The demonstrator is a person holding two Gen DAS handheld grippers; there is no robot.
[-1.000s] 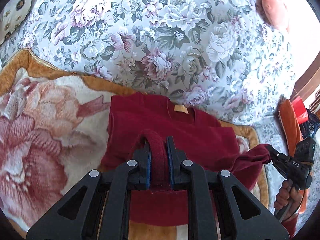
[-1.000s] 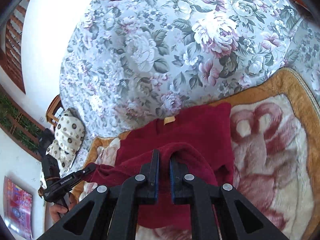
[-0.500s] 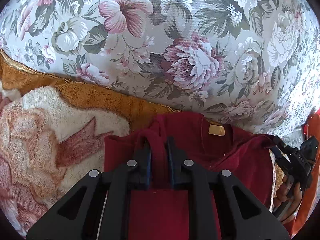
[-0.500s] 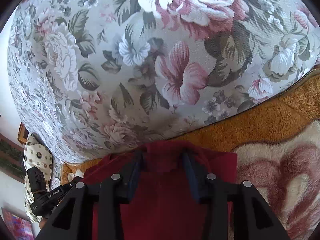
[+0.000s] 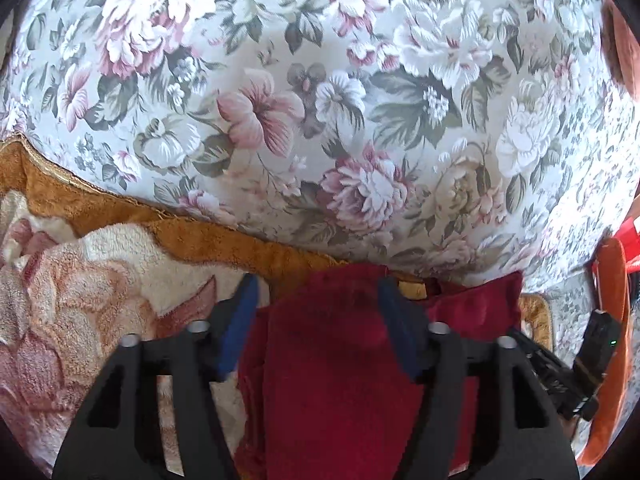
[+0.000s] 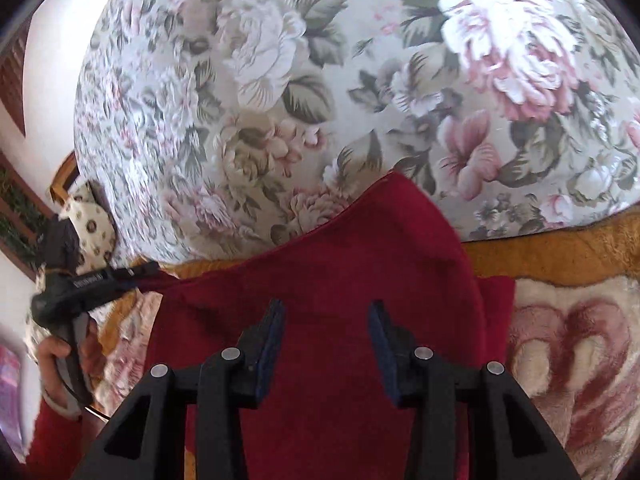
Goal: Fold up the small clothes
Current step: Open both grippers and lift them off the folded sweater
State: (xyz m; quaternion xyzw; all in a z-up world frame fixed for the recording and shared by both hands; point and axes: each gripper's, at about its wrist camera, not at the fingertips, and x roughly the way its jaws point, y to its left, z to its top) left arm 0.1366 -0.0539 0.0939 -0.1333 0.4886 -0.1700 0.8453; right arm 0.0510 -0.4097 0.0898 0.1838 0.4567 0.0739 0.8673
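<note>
A dark red small garment lies folded on a plush blanket with a rose pattern and orange border. My left gripper is open, its jaws spread on either side of the folded red fabric near the neck label. My right gripper is open above the red garment, whose upper edge lies against the floral sheet. The left gripper also shows at the left of the right wrist view, at the garment's corner. The right gripper shows at the right edge of the left wrist view.
A floral bedsheet covers the bed beyond the blanket. A spotted cushion lies at the far left of the right wrist view. Orange and red items sit at the right edge of the left wrist view.
Both grippers carried the garment's lower part forward over its top, folding it. The right gripper opened first, then the left opened and let go of the fabric.
</note>
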